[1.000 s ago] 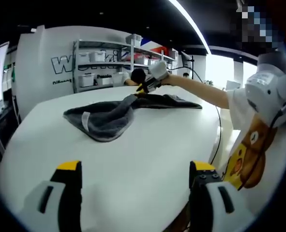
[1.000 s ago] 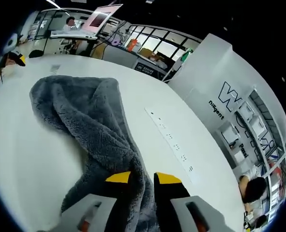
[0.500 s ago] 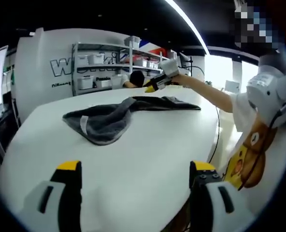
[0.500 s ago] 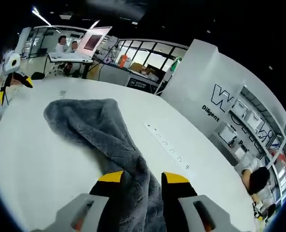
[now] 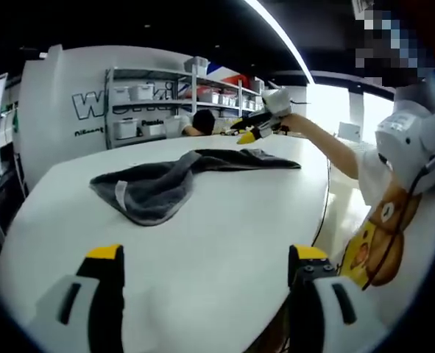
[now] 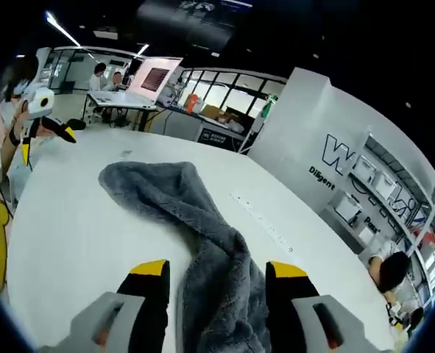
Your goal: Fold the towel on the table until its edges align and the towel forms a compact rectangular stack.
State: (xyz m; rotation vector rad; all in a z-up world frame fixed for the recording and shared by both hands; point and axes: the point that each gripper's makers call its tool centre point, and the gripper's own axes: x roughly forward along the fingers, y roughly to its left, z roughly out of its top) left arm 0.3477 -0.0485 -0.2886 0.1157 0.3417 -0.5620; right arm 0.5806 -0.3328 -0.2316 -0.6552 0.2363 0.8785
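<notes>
towel (image 5: 158,184) crumpled in a long twisted strip mid-table (image 5: 224,243), unfolded | right gripper (image 6: 216,268) jaws wide, empty, above its near end | left gripper (image 5: 206,254) jaws wide, well apart | untwist first: pinch one corner per gripper, pull flat, then fold

The setting is an open-plan laboratory or office workspace. Indicators: a large white oval table (image 5: 202,243); grey metal shelving (image 5: 158,103) stocked with white storage bins; a white partition wall with large dark lettering (image 6: 335,158); a raised display screen (image 6: 154,77) beside occupied desks; full-height windows (image 6: 224,84); a dark ceiling with linear strip lights (image 5: 280,33).
</notes>
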